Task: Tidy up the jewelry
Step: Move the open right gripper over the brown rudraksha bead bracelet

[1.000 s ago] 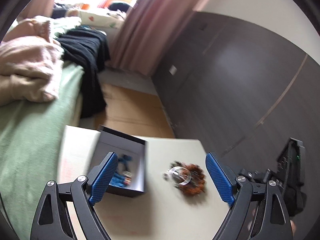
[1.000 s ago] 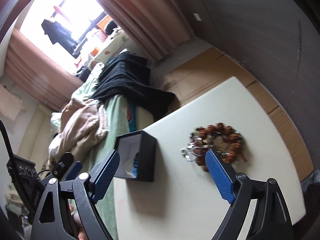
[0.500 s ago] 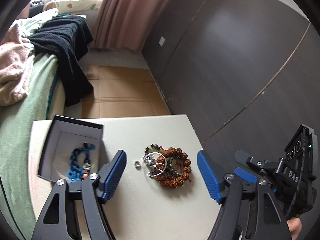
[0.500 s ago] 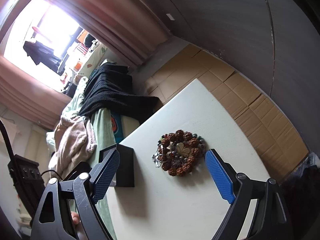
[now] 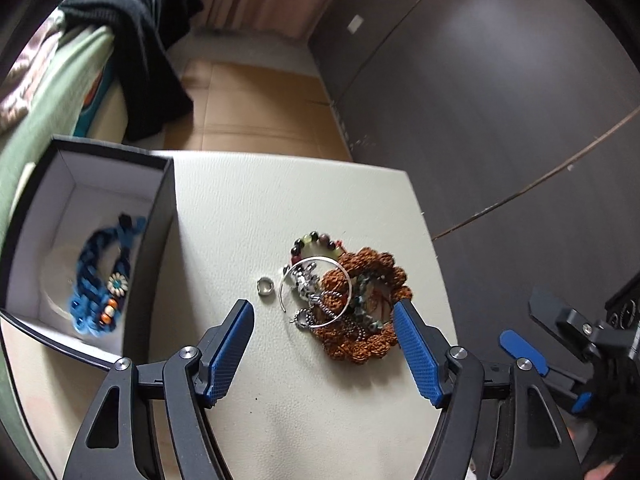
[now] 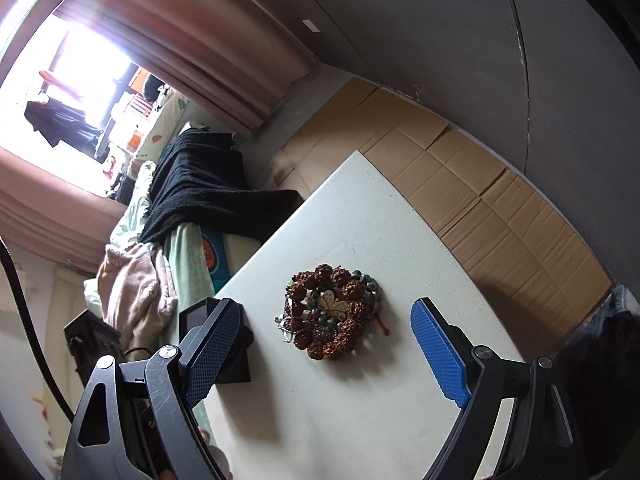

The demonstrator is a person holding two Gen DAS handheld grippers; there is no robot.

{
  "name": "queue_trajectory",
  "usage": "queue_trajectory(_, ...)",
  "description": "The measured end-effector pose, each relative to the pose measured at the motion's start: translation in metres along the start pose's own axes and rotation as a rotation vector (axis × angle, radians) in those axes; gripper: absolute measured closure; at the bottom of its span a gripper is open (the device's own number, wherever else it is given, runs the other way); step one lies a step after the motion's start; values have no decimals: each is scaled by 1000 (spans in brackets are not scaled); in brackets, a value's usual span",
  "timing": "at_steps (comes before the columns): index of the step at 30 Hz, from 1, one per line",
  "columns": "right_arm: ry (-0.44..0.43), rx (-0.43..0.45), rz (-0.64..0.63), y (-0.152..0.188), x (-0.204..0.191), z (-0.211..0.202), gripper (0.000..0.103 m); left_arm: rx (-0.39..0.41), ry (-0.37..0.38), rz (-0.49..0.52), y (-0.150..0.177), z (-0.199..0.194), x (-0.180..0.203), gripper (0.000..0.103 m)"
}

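Lying flat, bracelet pile on table.

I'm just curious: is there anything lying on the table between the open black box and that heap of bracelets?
Yes. The left wrist view shows one small silver ring lying alone between the black box and the bracelet heap; otherwise bare table.

dark panelled wall, cardboard-covered floor, pink curtains at bright window, bed with green sheet, black throw.

box: 1 | blue bracelet: 1 | small ring: 1 | silver bangle: 1 | brown bead bracelet: 1
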State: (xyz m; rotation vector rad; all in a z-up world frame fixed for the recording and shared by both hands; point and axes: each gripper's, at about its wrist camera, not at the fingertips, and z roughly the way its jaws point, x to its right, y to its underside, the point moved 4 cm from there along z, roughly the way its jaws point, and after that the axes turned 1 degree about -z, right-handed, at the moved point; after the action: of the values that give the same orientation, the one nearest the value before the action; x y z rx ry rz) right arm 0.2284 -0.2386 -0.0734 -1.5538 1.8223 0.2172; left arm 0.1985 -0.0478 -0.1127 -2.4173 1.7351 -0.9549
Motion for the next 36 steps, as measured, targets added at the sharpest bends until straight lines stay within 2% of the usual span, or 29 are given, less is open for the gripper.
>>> queue_trajectory(16, 9, -4, 23, -3, 7, 0, 15, -22, -17, -38, 2, 41, 1, 30)
queue_trajectory(22, 9, -4, 24, -3, 7, 0, 15, 4, -2, -37, -1, 45, -2, 30)
queue_trajectory(24, 10, -3, 26, -3, 7, 0, 15, 14, 11, -35, -1, 45, -3, 40)
queue_trajectory(25, 11, -3, 27, -2, 8, 0, 15, 0, 19, -33, -1, 48, -3, 53)
queue_trajectory(36, 30, -17, 23, 0, 7, 8, 15, 49, 53, -10, -4, 17, -4, 53)
